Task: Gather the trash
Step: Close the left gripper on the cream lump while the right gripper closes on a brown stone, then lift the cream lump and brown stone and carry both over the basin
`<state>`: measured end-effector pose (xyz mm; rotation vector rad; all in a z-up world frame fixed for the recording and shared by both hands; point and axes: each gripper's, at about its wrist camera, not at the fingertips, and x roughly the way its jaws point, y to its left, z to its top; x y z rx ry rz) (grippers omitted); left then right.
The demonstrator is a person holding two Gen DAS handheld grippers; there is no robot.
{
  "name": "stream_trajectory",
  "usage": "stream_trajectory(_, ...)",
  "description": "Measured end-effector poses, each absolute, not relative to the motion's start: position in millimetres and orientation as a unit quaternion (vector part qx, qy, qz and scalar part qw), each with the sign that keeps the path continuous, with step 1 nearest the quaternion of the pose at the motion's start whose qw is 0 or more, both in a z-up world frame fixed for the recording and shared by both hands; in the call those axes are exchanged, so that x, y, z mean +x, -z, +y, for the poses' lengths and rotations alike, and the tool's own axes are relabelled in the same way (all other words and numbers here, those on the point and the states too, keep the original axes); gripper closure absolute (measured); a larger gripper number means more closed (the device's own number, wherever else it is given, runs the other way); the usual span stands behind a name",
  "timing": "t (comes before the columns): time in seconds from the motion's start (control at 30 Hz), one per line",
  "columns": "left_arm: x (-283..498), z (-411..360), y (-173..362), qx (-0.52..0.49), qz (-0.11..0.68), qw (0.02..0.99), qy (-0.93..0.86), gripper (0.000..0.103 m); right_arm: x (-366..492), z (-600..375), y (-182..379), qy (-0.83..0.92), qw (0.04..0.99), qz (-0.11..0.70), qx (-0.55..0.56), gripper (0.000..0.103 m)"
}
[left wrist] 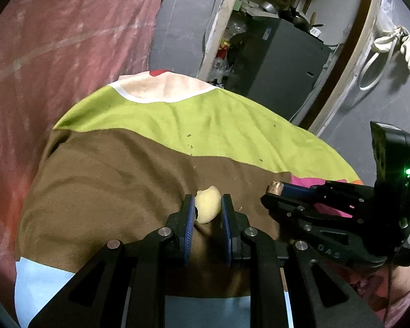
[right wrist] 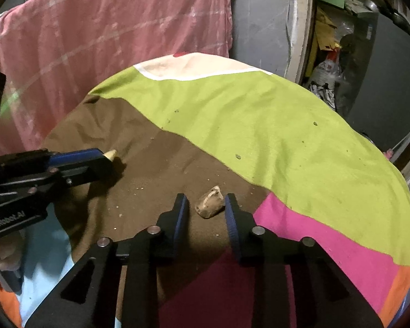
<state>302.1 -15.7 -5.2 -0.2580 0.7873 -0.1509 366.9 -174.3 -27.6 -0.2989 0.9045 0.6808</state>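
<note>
A pale yellow scrap (left wrist: 208, 208) sits between the blue pads of my left gripper (left wrist: 207, 205), which is shut on it just above the brown patch of the tablecloth (left wrist: 109, 180). In the right wrist view that left gripper (right wrist: 108, 158) reaches in from the left with the yellow scrap (right wrist: 111, 153) poking out at its tip. My right gripper (right wrist: 206, 203) is closed around a crumpled brown scrap (right wrist: 210, 201) over the brown cloth (right wrist: 155, 164). From the left wrist view the right gripper (left wrist: 273, 191) shows the brown scrap (left wrist: 276, 188) at its fingertips.
Small crumbs (right wrist: 120, 214) dot the multicoloured cloth, which covers a round table. A pink blanket (right wrist: 109, 27) hangs behind it. To the right stands a doorway with a grey cabinet (left wrist: 284, 63) and clutter (right wrist: 325, 76). White gloves (left wrist: 396, 43) hang on the wall.
</note>
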Motion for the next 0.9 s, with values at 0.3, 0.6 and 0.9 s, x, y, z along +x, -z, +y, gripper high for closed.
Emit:
stream_trajectory(0.3,285.4,-21.7,-16.1,-0.127,0.336,0.93,0.085,0.087,336.3,-193.6,3.0,-0.314,0.871,0.358,-0.116,0.082)
stream_trajectory(0.6,247.3,-62.6,-69.5,-0.124,0.213,0.961,0.122,0.087,264.3,-260.4,-72.8,-0.256,0.946,0.187,-0.073,0.082)
stream_trajectory(0.9,210.7,-132.9,-118.6,-0.1,0.101,0.975,0.174,0.087,197.0,-318.4,-132.3,-0.166,0.981,0.054,-0.088,0.082)
